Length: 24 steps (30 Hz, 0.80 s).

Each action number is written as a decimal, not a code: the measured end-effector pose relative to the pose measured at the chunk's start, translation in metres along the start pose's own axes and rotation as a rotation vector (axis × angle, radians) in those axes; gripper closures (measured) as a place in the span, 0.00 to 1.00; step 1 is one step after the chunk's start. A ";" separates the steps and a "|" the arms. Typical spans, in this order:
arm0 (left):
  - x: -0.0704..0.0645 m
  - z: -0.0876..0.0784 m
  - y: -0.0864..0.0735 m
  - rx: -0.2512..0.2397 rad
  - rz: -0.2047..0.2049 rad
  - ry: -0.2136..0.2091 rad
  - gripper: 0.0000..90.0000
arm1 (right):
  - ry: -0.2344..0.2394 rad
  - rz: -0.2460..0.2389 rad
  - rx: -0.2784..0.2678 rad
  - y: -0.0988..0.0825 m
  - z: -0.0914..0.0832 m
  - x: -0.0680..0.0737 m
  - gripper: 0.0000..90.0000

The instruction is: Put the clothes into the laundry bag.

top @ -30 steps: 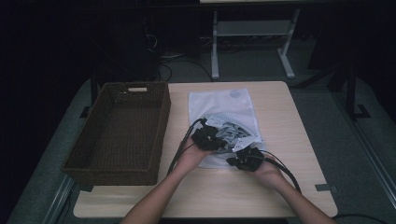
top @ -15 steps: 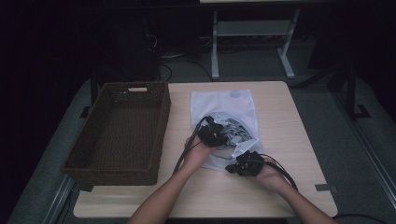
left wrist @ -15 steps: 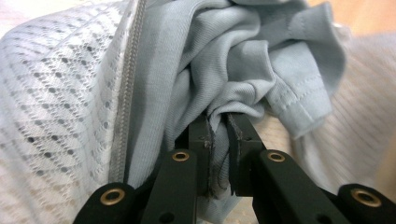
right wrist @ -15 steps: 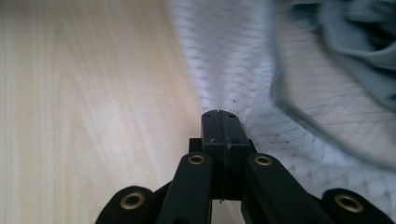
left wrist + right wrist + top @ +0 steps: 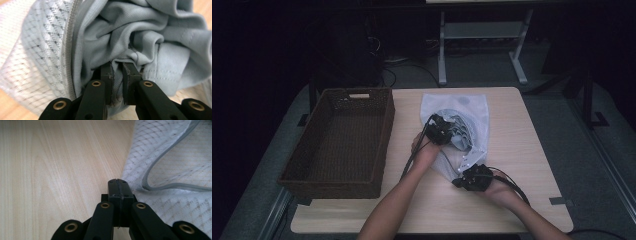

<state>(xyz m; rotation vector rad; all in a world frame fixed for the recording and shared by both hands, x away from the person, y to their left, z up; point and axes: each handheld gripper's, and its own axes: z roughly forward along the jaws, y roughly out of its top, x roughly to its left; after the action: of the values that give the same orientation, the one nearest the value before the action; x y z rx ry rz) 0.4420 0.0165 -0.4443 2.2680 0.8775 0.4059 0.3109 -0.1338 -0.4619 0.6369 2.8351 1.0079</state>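
- My left gripper [image 5: 443, 131] sits over the middle of the white mesh laundry bag [image 5: 472, 107], which lies flat on the wooden table [image 5: 532, 150] to the right of the wicker basket [image 5: 337, 145].
- In the left gripper view its 2 jaws stand close together with a narrow gap, and a fold of the pale blue-grey garment [image 5: 140, 40] is caught between the pads, so I am pinching the cloth.
- That garment is bunched and creased inside the open mouth of the bag; in the left gripper view the bag's mesh wall [image 5: 42, 50] and its grey zip edge [image 5: 71, 45] run just beside my jaws, on their left.
- From the high view the garment [image 5: 462, 131] lies partly within the bag, its folds showing at the opening near my left hand [image 5: 424, 150].
- My right gripper [image 5: 472, 177] rests near the front edge of the table, at the near corner of the bag, close to the tabletop.
- In the right gripper view its 2 jaws are pressed fully together; the mesh [image 5: 175, 202] meets them at the tip on their right, but I cannot tell whether any of it is nipped between the pads.
- The zip edge [image 5: 160, 186] curves across the mesh just beyond those jaws, with bare wood to their left.
- The basket stands well apart from both of my grippers.
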 end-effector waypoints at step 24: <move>0.008 -0.062 0.046 -0.081 0.068 -0.136 0.58 | 0.017 0.021 -0.005 -0.001 0.000 -0.003 1.00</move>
<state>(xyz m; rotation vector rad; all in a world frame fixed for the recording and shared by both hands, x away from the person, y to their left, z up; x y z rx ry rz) 0.4397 0.0257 -0.3671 2.2262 0.7043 0.3072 0.3133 -0.1353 -0.4625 0.6629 2.8449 1.0286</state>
